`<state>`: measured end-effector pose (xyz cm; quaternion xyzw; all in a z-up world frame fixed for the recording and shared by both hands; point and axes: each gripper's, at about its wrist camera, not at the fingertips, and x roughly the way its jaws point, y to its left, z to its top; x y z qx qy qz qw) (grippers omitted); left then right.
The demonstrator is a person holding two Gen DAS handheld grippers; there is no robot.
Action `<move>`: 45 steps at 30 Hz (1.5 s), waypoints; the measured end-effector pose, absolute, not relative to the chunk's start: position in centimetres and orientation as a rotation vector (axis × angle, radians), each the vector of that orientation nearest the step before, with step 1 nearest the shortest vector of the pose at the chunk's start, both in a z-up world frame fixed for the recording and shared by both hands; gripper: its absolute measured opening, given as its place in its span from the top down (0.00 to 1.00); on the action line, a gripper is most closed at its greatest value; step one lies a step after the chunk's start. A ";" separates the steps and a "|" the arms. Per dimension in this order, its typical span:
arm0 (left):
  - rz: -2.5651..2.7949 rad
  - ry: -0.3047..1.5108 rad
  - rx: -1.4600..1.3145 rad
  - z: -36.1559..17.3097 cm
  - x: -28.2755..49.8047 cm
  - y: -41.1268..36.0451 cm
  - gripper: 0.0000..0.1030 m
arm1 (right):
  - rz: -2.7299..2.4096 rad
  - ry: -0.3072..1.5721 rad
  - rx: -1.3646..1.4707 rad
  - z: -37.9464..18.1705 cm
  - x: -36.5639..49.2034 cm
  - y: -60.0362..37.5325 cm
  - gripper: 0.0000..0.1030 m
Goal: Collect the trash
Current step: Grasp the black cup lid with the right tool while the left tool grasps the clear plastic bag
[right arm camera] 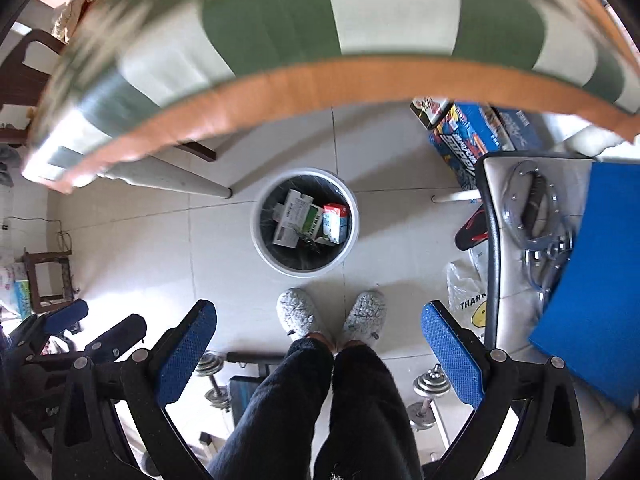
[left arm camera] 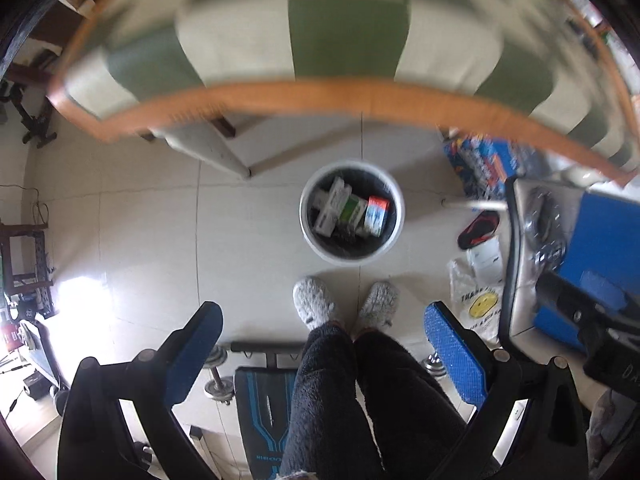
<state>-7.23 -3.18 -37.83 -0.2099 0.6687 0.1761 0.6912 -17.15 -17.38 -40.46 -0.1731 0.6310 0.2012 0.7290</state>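
We look down with both tongs over the white trash bin (left arm camera: 352,216), which stands on the tiled floor (left arm camera: 152,216) just beyond our grey slippers (left arm camera: 314,304). Our left tongs (left arm camera: 324,356) are spread wide and hold nothing, blue pads facing each other; our right tongs (right arm camera: 318,354) are spread just as wide and likewise hold nothing. Inside the bin, on its dark liner, lie several small cartons: white-and-green boxes (left arm camera: 338,208) toward the bin's left side and a red-topped box (left arm camera: 377,215) toward its right (in the right wrist view the same boxes (right arm camera: 298,218) lie tilted against one another). Beyond the bin runs the wooden edge of the counter (left arm camera: 320,96), covered in a green-and-white checked cloth (left arm camera: 348,32), blurred in both views. To the right of the bin we see a red-and-black sandal (left arm camera: 478,230), a plastic bag with a smiley face (left arm camera: 478,300) and a blue printed carton (right arm camera: 468,140). Nearer us than the bin, behind our legs, lie dumbbells (right arm camera: 428,390).
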 end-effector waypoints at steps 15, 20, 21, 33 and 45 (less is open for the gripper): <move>0.447 1.250 -0.352 -23.6 8.5 1.2 0.00 | 0.382 1.172 -0.090 -18.6 -6.9 -16.2 0.00; 0.475 1.283 -0.400 -24.9 18.3 2.1 0.00 | 0.289 1.171 -0.017 -17.6 3.1 -17.9 0.00; 0.482 1.295 -0.412 -25.0 20.0 2.5 0.00 | 0.268 1.186 -0.011 -18.0 5.6 -18.1 0.00; 0.461 1.379 -0.494 -31.8 41.3 5.3 0.04 | 0.091 1.424 -0.052 -28.9 26.5 -18.2 0.00; 0.313 1.392 -0.323 -34.0 48.6 4.6 0.80 | 0.097 1.348 -0.209 -29.6 28.4 -14.7 0.15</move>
